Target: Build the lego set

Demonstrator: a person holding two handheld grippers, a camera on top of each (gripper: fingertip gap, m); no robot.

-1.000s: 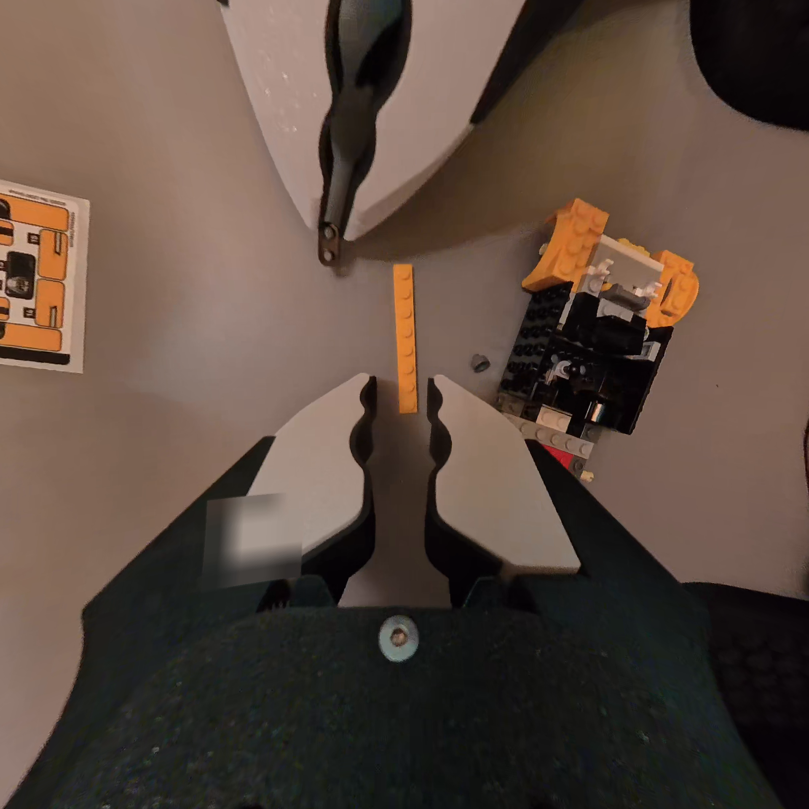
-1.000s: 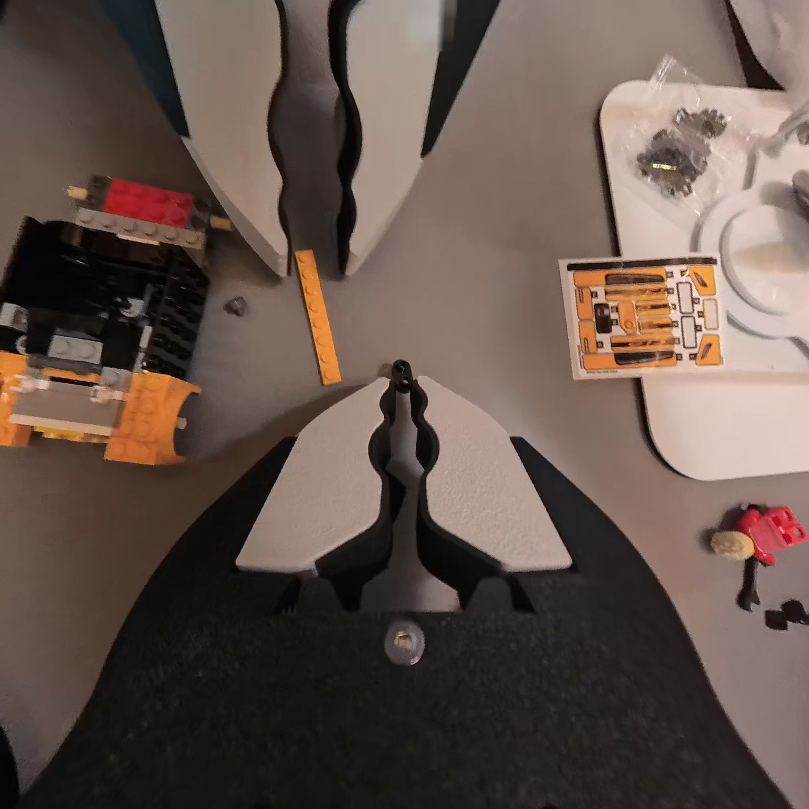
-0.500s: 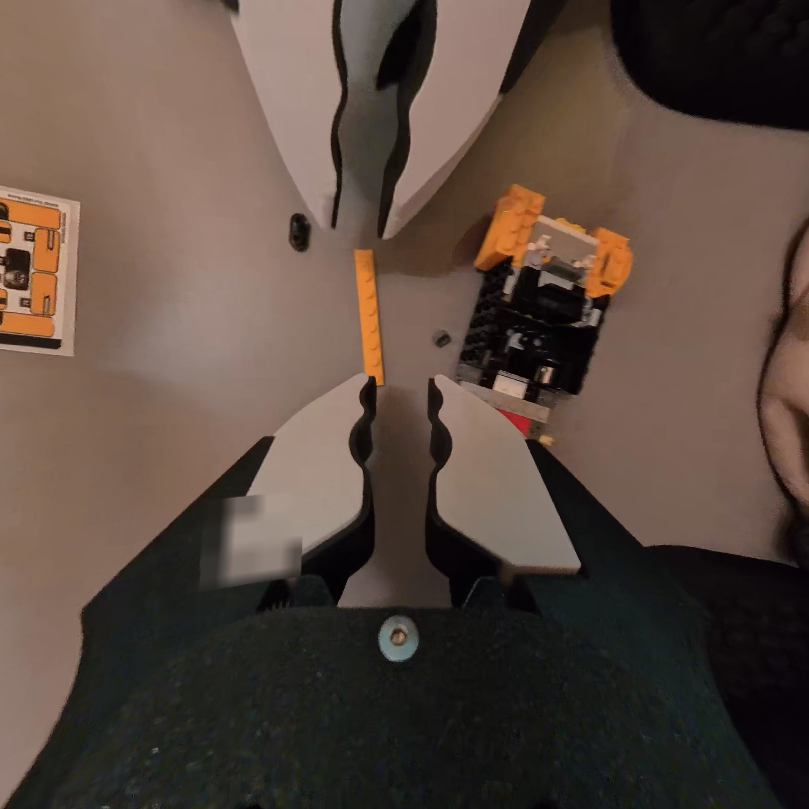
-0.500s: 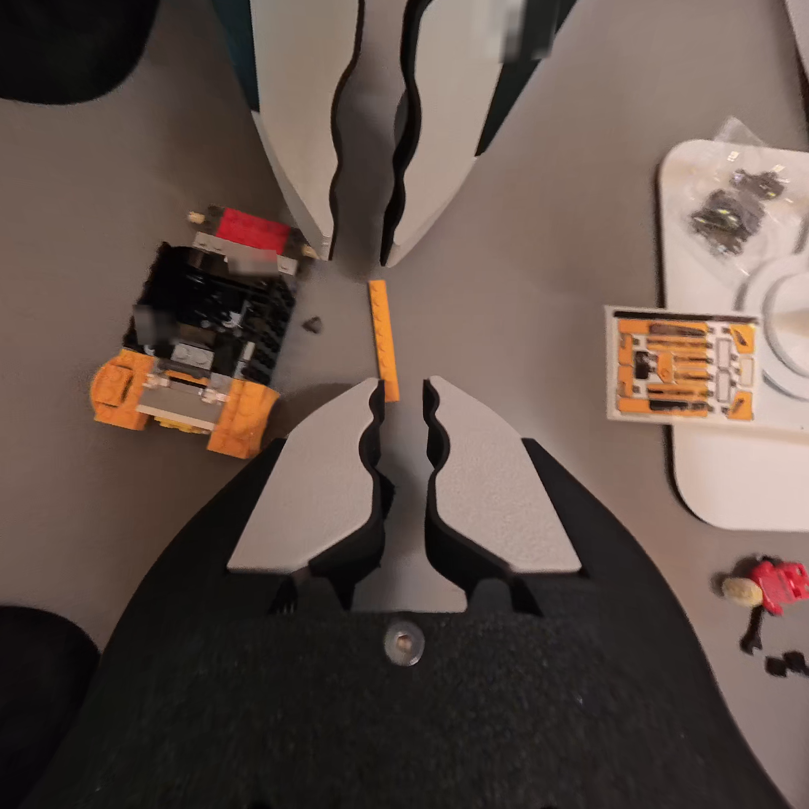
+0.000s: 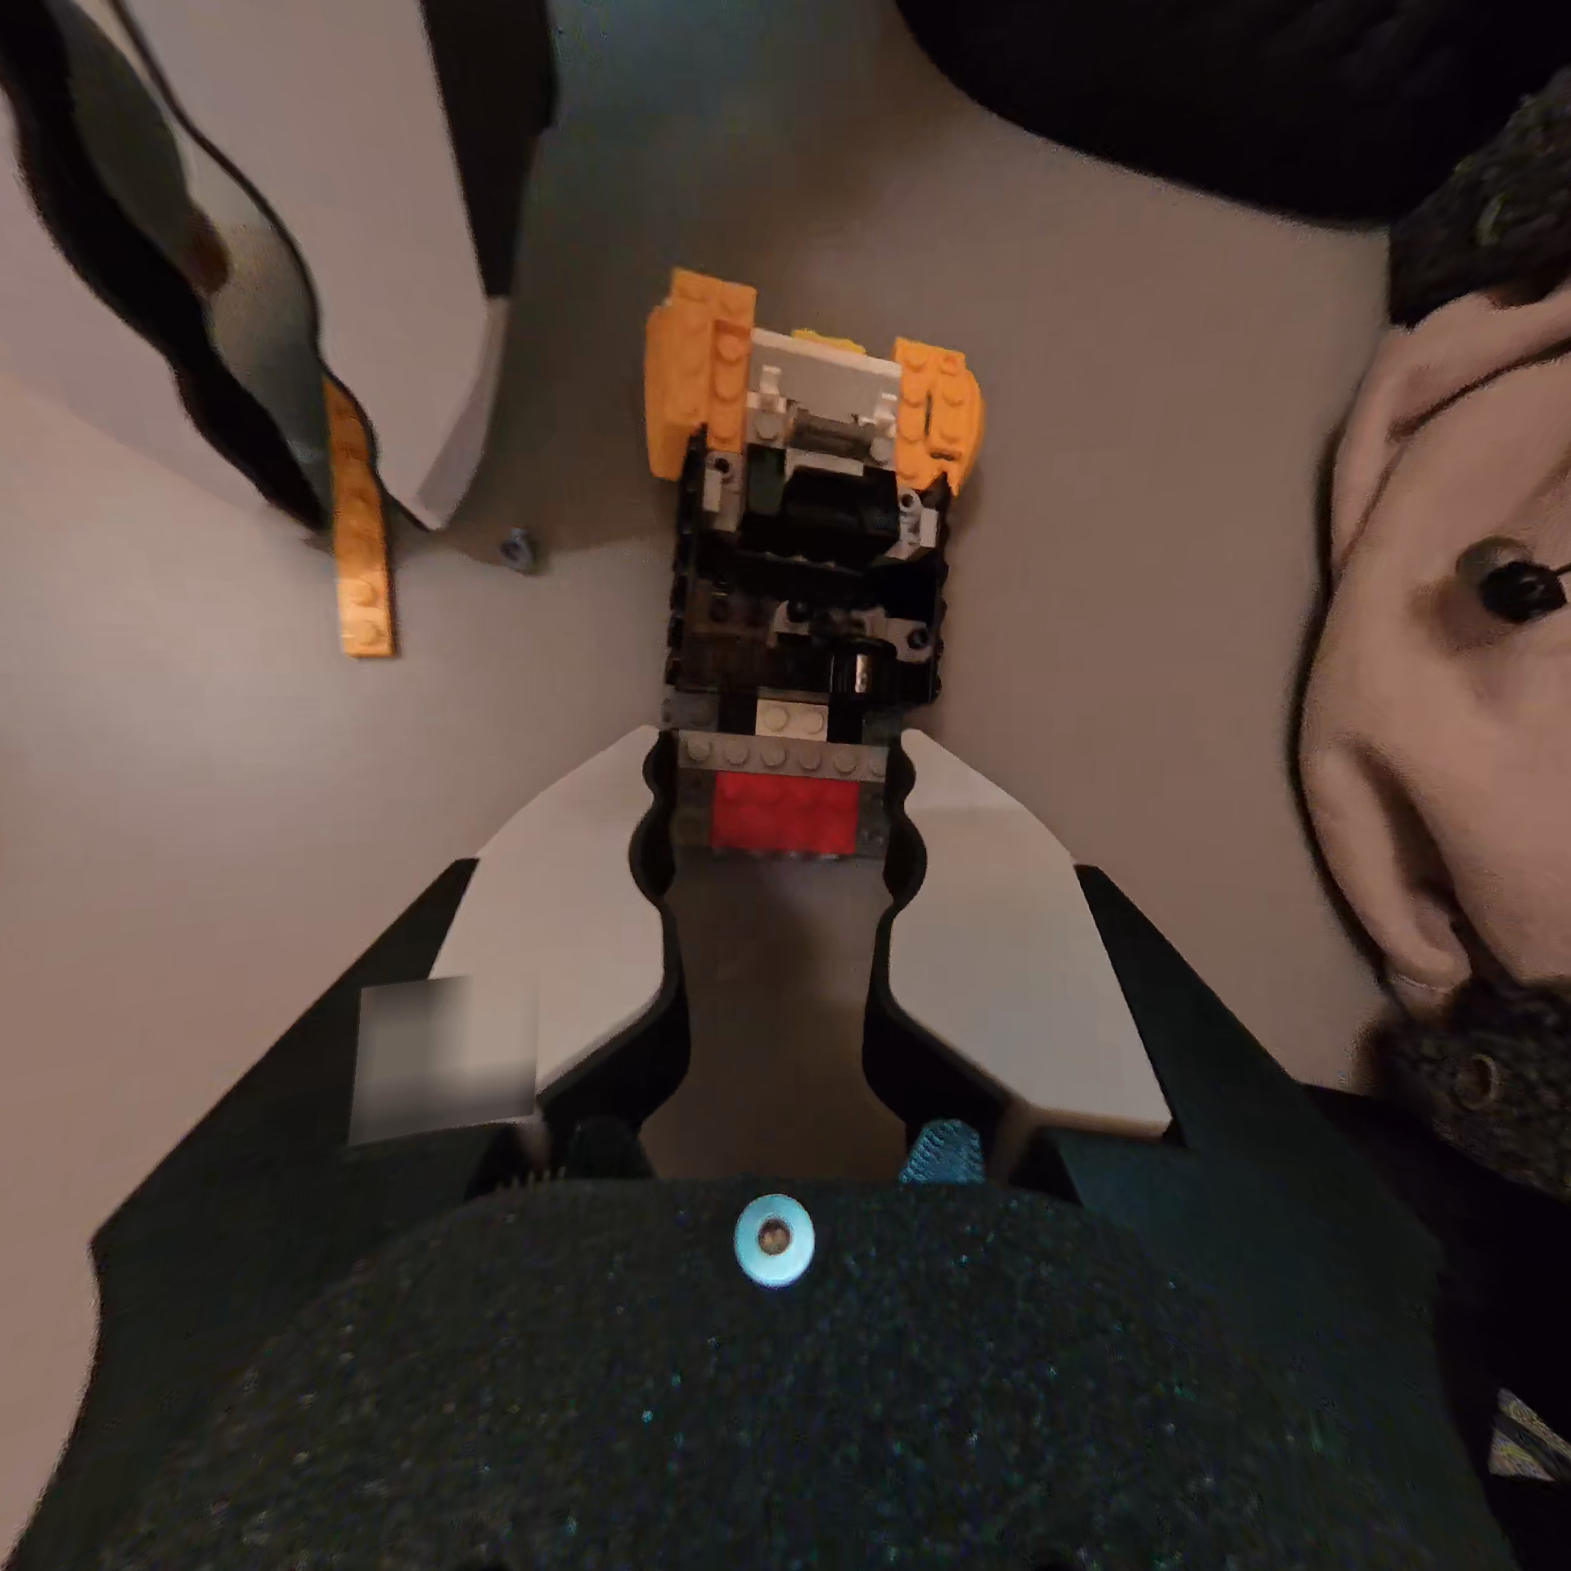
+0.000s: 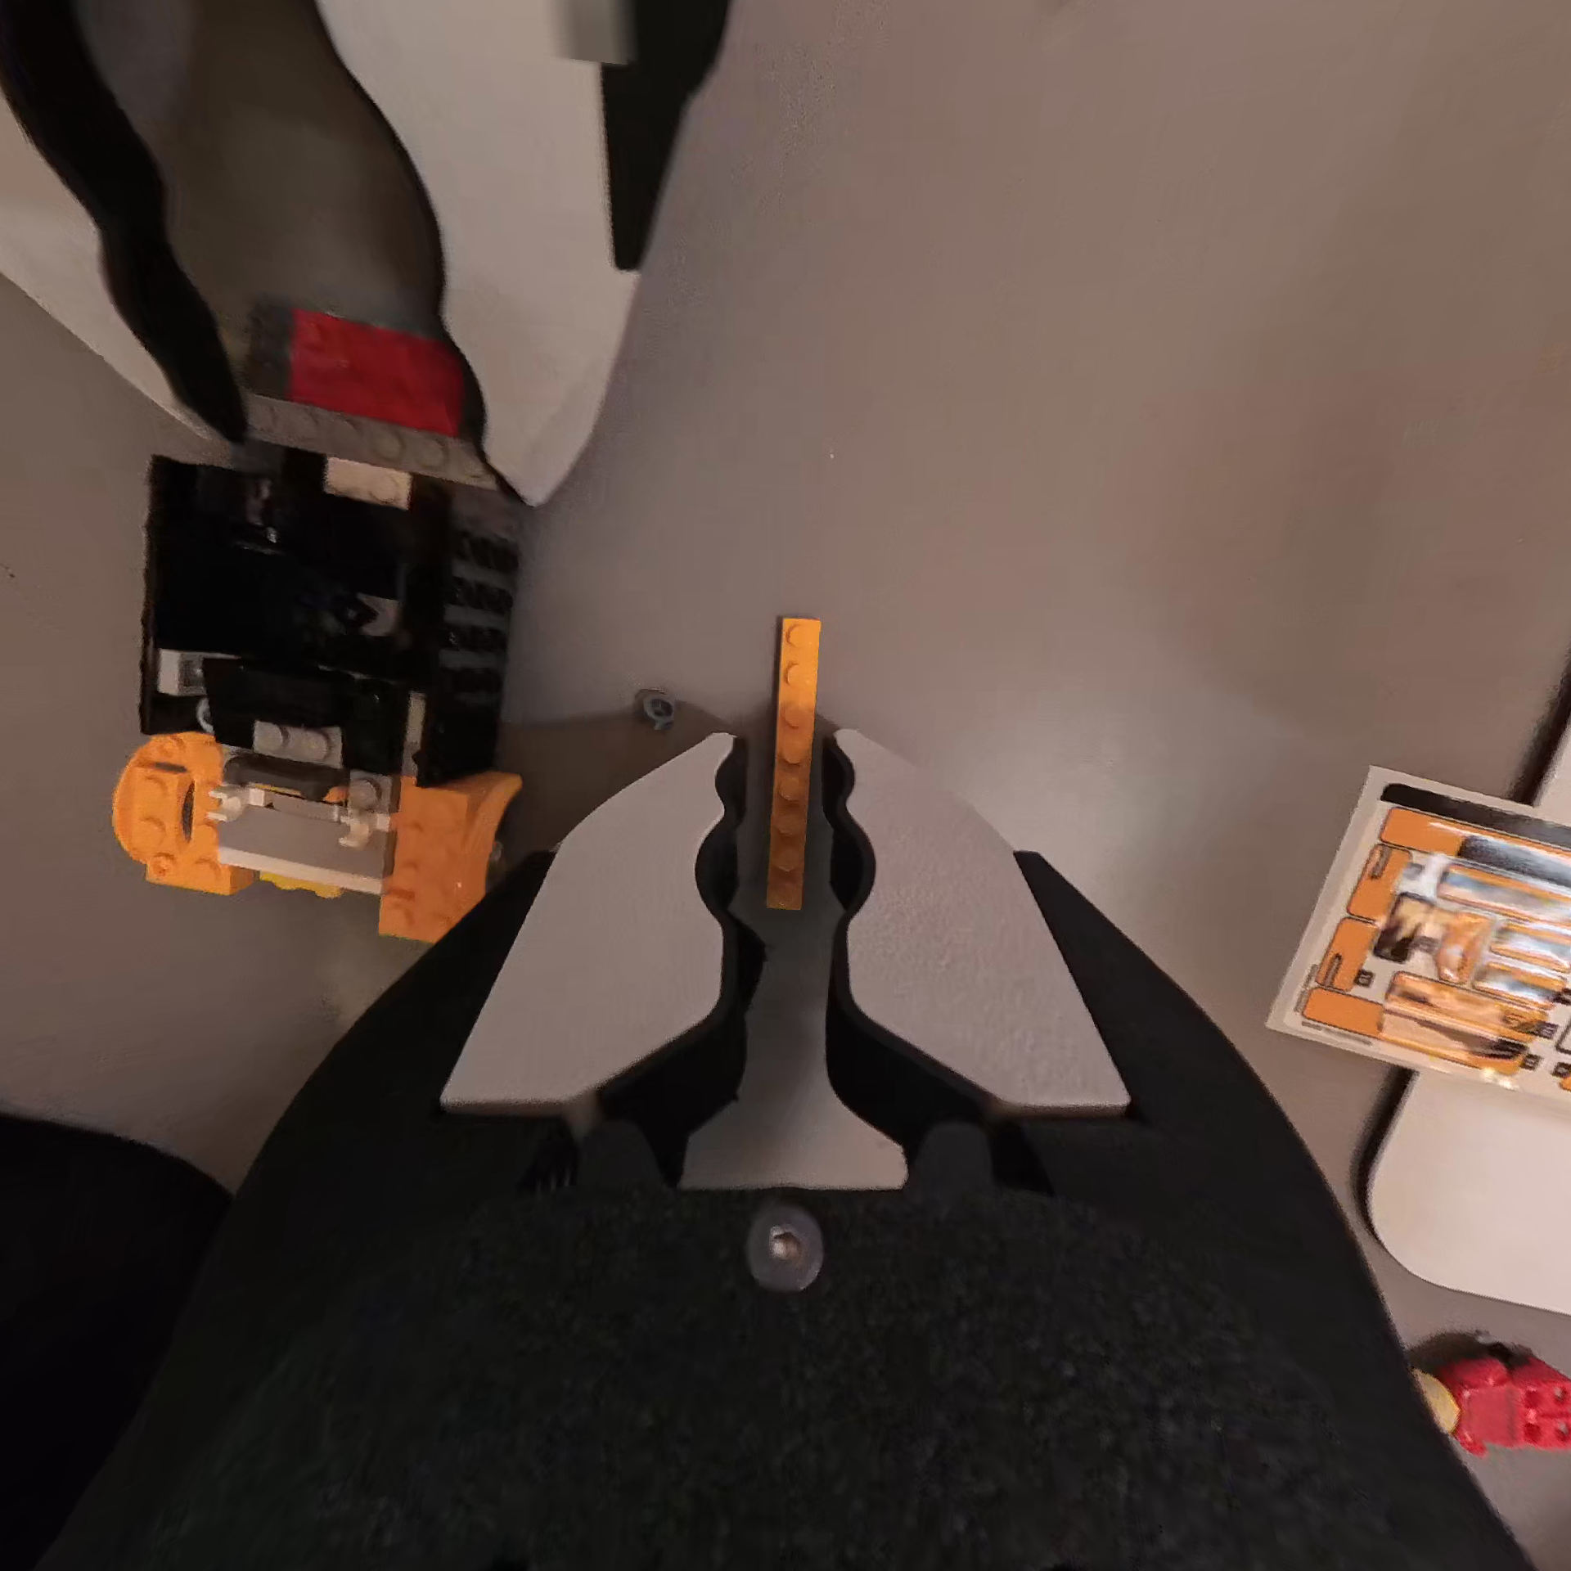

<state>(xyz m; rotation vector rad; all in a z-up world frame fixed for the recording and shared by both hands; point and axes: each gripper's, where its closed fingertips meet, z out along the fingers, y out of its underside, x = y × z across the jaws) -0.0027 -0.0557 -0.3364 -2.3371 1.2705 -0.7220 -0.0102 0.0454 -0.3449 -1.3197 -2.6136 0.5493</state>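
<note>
Two claws point(image 5: 775, 808) point(image 6: 786, 782) round model point(image 5: 808, 544), plate point(image 6: 795, 765).

Long plate point(image 6: 792, 765) right of model point(image 6: 314, 663), stud point(image 6: 656, 707) between (sticker sheet point(image 6: 1445, 927) farther right)

Both wrist views look steeply down at the grey desk point(image 5: 212, 808) from close range, facing opposite ways, and share the lego model point(image 5: 808, 552) point(image 6: 323, 646), orange plate point(image 5: 361, 527) point(image 6: 792, 765) and small dark stud point(image 5: 517, 544) point(image 6: 656, 707).
</note>
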